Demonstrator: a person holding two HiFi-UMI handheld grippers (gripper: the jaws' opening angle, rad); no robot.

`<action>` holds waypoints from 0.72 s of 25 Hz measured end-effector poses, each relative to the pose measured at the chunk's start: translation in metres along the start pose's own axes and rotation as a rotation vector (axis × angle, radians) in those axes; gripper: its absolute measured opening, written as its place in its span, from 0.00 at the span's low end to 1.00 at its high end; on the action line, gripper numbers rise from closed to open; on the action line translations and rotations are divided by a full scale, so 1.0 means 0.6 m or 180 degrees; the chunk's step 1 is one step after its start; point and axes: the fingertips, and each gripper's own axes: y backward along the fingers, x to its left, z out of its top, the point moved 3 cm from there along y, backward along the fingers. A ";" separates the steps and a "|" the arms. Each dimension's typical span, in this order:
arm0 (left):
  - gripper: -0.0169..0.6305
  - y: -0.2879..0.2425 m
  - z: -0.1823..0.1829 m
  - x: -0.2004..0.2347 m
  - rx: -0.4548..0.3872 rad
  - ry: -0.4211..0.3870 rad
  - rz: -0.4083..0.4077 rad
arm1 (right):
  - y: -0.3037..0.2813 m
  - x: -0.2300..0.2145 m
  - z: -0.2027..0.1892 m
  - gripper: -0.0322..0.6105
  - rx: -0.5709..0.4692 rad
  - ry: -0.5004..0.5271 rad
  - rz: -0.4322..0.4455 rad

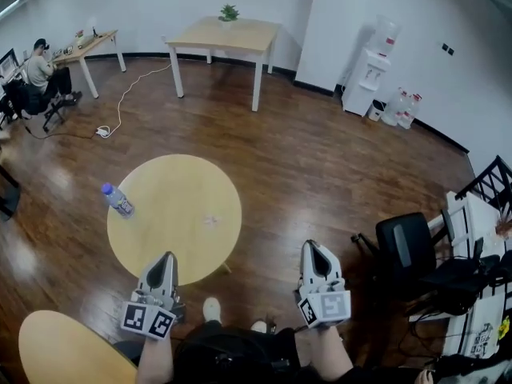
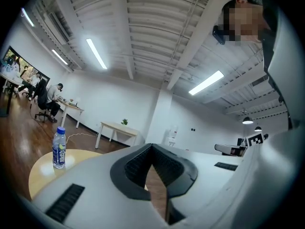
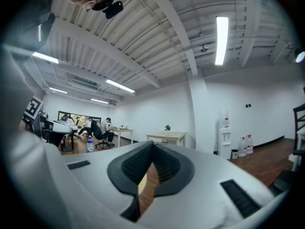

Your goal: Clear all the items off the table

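A clear water bottle [image 1: 118, 200] with a blue cap and label stands upright near the left rim of the round yellow table [image 1: 188, 238]. It also shows in the left gripper view, where the bottle [image 2: 58, 148] is far left, and small in the right gripper view, where the bottle [image 3: 89, 145] is at the left. My left gripper [image 1: 166, 256] hovers at the table's near edge, shut and empty, well short of the bottle. My right gripper [image 1: 312, 246] hangs over the wooden floor to the right of the table, shut with nothing in it. Both point away from me.
A second round yellow table [image 1: 64, 350] sits at the bottom left. Farther off are a rectangular wooden table [image 1: 228, 37] with a small plant, a water dispenser [image 1: 372, 70], a black office chair [image 1: 408, 246] at the right, and a seated person [image 1: 36, 70] at a desk.
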 end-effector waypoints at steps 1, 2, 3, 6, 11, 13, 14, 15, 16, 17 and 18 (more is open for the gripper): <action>0.03 -0.001 -0.003 0.016 0.0008 -0.0014 -0.0017 | -0.012 0.017 -0.008 0.06 0.0019 0.0000 0.0064; 0.03 0.000 -0.005 0.035 0.0015 -0.0036 -0.0030 | -0.026 0.037 -0.017 0.06 0.0045 -0.0003 0.0131; 0.03 0.002 -0.006 0.056 0.0014 -0.0055 -0.0034 | -0.044 0.058 -0.027 0.06 0.0081 -0.0004 0.0197; 0.03 0.005 -0.002 0.116 -0.0010 -0.0052 0.0032 | -0.107 0.114 -0.053 0.06 0.0207 0.0031 0.0382; 0.03 0.002 0.014 0.204 0.0048 -0.0059 0.0200 | -0.198 0.195 -0.082 0.06 0.0426 0.0048 0.0624; 0.03 0.000 0.018 0.235 0.0076 -0.0076 0.0287 | -0.231 0.224 -0.093 0.10 0.0554 0.0102 0.0760; 0.03 -0.001 0.017 0.249 0.0091 -0.0074 0.0339 | -0.246 0.234 -0.100 0.11 0.0628 0.0133 0.0808; 0.03 -0.002 0.014 0.264 0.0114 -0.0061 0.0395 | -0.259 0.242 -0.109 0.11 0.0709 0.0151 0.0841; 0.03 -0.002 0.008 0.278 0.0147 -0.0035 0.0455 | -0.272 0.249 -0.120 0.11 0.0798 0.0156 0.0869; 0.03 -0.002 -0.001 0.292 0.0189 0.0005 0.0516 | -0.285 0.253 -0.133 0.11 0.0889 0.0157 0.0901; 0.03 -0.003 -0.012 0.306 0.0236 0.0060 0.0579 | -0.299 0.257 -0.147 0.11 0.0981 0.0164 0.0938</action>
